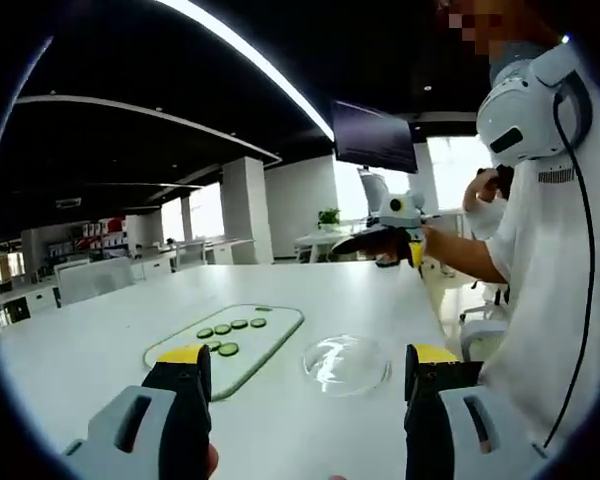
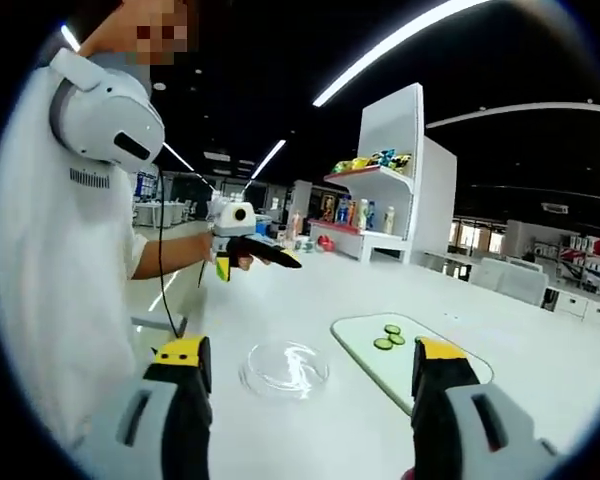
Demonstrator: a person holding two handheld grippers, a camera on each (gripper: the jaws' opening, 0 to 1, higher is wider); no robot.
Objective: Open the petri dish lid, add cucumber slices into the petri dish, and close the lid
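I held my left claw [image 1: 305, 372] low over the white counter [image 1: 100, 340], its jaws wide apart and gripping nothing. My right claw [image 2: 310, 365] hung the same way, jaws spread and empty. The clear petri dish [image 1: 346, 362] sat lidded on the counter between my jaws, just beside the cutting board [image 1: 270, 335] carrying the cucumber slices [image 1: 230, 326]. Across the counter, my other claw [image 1: 388, 238] showed raised level at arm's length.
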